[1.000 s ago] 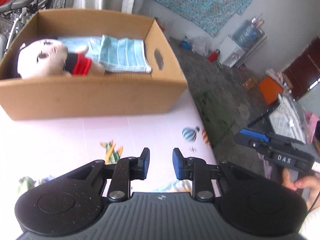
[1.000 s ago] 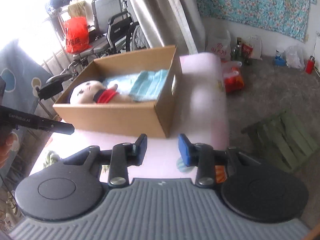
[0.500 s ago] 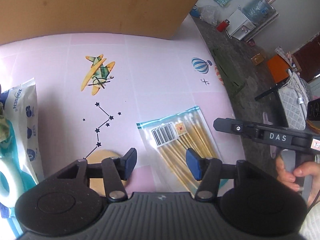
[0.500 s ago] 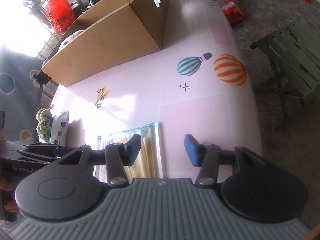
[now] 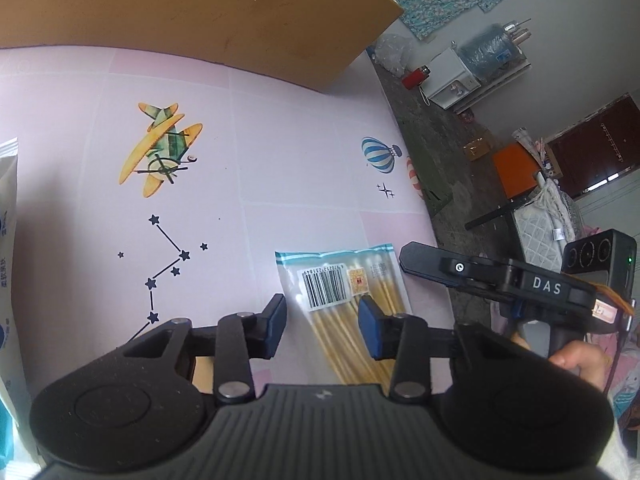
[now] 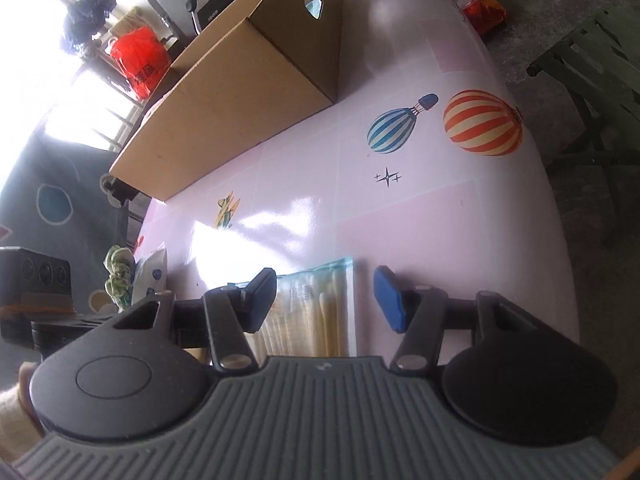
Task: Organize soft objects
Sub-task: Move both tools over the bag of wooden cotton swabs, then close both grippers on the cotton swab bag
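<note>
A clear bag of cotton swabs (image 5: 344, 296) lies flat on the pink table near its front right edge. It also shows in the right wrist view (image 6: 312, 312). My left gripper (image 5: 322, 326) is open and hovers low over the bag, its jaws astride it. My right gripper (image 6: 326, 300) is open too, above the bag's right half. The other gripper's body (image 5: 500, 280) shows beside the bag. The cardboard box (image 5: 192, 12) stands at the back of the table; its inside is hidden.
A white and blue tissue pack (image 5: 8, 264) lies at the table's left edge, with a green soft thing (image 6: 118, 276) beside the pack (image 6: 150, 274). The table's right edge (image 6: 556, 208) drops to the floor, where a green stool (image 6: 592, 64) stands.
Both grippers came down from looking into the box to hovering low over the swab bag. Their jaws opened wider. In the last half second both moved closer to the bag.
</note>
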Available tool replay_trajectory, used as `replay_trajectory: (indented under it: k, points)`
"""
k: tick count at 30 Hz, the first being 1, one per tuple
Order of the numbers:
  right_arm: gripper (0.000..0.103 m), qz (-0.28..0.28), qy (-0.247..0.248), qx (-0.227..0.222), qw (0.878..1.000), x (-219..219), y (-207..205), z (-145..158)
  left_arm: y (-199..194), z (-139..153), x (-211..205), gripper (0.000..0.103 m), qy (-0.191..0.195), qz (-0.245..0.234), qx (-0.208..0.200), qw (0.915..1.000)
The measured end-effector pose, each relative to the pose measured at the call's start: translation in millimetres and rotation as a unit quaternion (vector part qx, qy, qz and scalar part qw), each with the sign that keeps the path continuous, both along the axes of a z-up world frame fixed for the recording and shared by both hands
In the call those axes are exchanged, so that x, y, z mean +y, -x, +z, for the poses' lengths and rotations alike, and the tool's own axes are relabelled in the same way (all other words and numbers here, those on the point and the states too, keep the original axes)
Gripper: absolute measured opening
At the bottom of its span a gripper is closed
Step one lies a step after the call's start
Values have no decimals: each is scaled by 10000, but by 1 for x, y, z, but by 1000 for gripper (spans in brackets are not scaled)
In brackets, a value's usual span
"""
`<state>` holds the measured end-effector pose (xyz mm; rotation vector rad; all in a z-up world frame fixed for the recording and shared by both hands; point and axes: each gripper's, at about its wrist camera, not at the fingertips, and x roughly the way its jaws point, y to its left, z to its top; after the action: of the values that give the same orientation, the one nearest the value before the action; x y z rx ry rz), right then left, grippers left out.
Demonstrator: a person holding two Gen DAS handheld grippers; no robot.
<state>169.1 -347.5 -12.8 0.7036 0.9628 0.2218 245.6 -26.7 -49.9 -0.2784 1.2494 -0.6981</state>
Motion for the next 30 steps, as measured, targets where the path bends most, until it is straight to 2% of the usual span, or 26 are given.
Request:
replay_trajectory:
  k: [3,5,7,8,10,11,12,13,15,18,21,25,30]
  points:
    - [42,-174,-190,78,9996,-6,-2,-5,-1,-1,-3,37,65,36,-21,10000]
    - [29,-249,-378,176,9988,-11,-2,-10,-1,-1,-6,37,45,5,-41,10000]
    - [25,-415,-1189,470,9909,-19,1,-26,0,0,-9,37,-2,-16,-97,10000]
    - [23,-531,-1402,503,9874,-21,4,-32,2,1,-10,37,-35,-40,-145,9999]
    - [21,-614,-1512,421,9857,-22,9,-38,3,1,-9,37,-24,-60,-186,9998]
    - [20,-630,-1502,382,9859,-21,10,-39,3,0,-8,33,9,-35,-175,9998]
    - [17,-617,-1389,360,9877,-18,10,-38,3,0,-6,22,31,5,-158,9999]
    - [8,-598,-1138,358,9911,-13,10,-35,4,0,-5,17,10,46,-161,9999]
    - [6,-492,-705,253,9960,-3,11,-25,5,-1,-7,13,-217,10,-292,9993]
    - [5,-386,-329,163,9986,9,10,-17,10,0,-5,11,-195,20,-396,9990]
    - [3,-308,-251,96,9992,14,11,-10,15,2,-1,10,-173,9,-450,9988]
    - [0,-160,-592,-199,9979,17,15,9,19,8,4,10,89,-17,-360,9993]
    - [0,44,353,-289,9990,31,21,29,25,25,-5,9,-36,-150,-625,9979]
